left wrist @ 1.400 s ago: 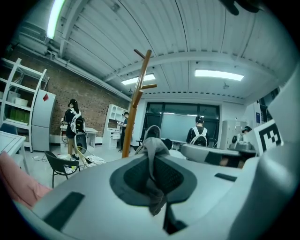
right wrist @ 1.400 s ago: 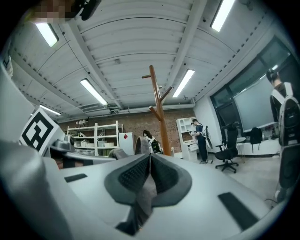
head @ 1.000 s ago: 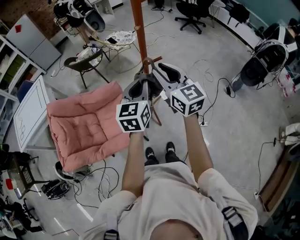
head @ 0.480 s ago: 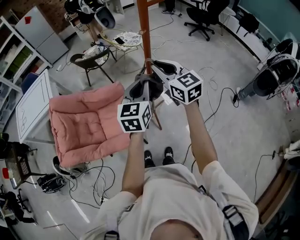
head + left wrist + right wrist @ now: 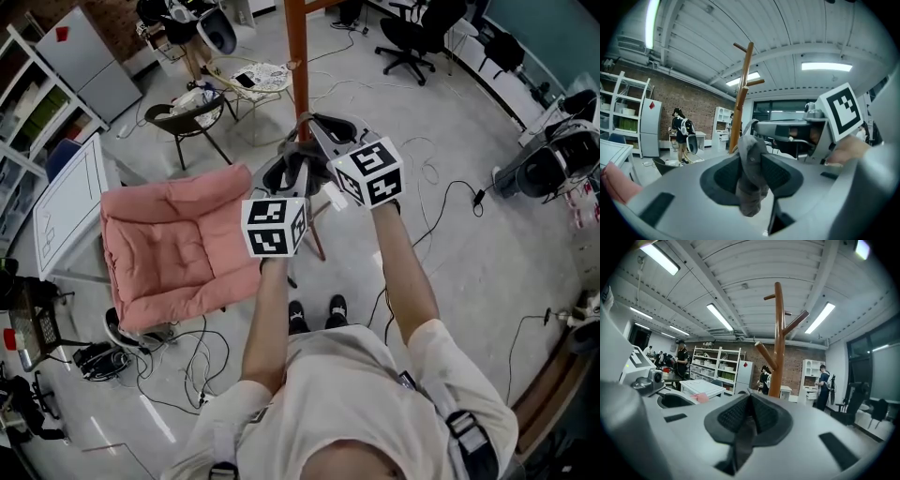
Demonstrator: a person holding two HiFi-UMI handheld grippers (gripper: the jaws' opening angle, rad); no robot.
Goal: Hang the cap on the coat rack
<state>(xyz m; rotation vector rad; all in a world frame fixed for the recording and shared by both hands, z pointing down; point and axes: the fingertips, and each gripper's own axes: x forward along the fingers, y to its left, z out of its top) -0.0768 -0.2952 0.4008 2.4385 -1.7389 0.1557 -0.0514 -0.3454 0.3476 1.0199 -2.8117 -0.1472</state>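
Cap [image 5: 749,185] is up in front of us between the two tongs, not on the rack yet. Left gripper [image 5: 751,152]: jaws opening, pads spread in a V. A bunched fold of grey cap fabric hangs in the gap, so we call that side released. Right gripper [image 5: 750,398]: jaws closing, nearly together, pinching a thin dark edge of the cap that trails down below the pads. In the head view we see both tongs side by side on outstretched arms, the right one slightly ahead. Coat rack [image 5: 778,343] stands just beyond the tips: brown wooden pole, upright, short pegs angling up near the top. Pink cushioned chair [image 5: 169,246] sits on the floor to our left. Farther off we see a black office chair [image 5: 412,36], then white shelves [image 5: 715,363] against a brick wall [image 5: 793,363].
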